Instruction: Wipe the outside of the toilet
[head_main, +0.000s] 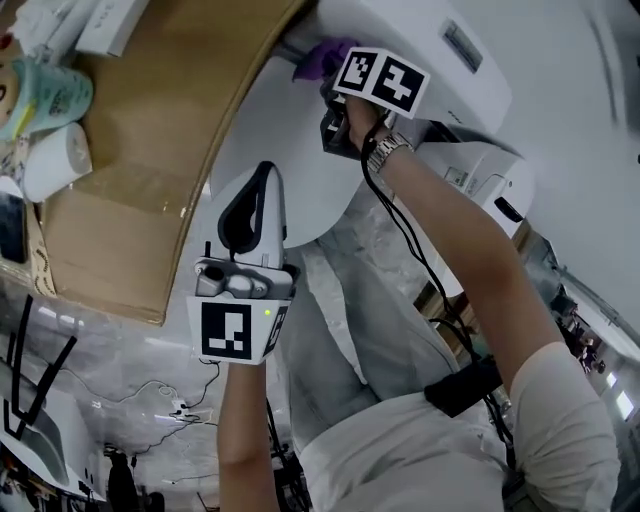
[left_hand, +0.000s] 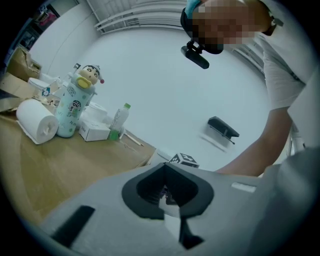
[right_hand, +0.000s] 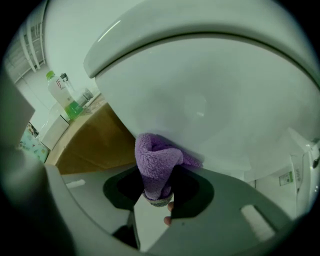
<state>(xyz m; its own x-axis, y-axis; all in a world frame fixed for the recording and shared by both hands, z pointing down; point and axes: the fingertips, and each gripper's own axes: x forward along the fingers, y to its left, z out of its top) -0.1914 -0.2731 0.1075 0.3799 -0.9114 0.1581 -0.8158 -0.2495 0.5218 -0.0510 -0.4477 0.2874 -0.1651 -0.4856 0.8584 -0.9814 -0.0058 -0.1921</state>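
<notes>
Seemingly mid-wipe, the right gripper (right_hand: 157, 196) clamps a cloth (right_hand: 156, 160) against the far toilet (right_hand: 215, 100) bowl's outside, the left gripper (head_main: 258, 190) nearer, closed and empty; how much remains is unclear.

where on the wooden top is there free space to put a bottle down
The wooden top is bare on the stretch between the paper roll and its edge beside the toilet. The far end is crowded: roll, cartoon bottle, white box, green-capped bottle.
</notes>
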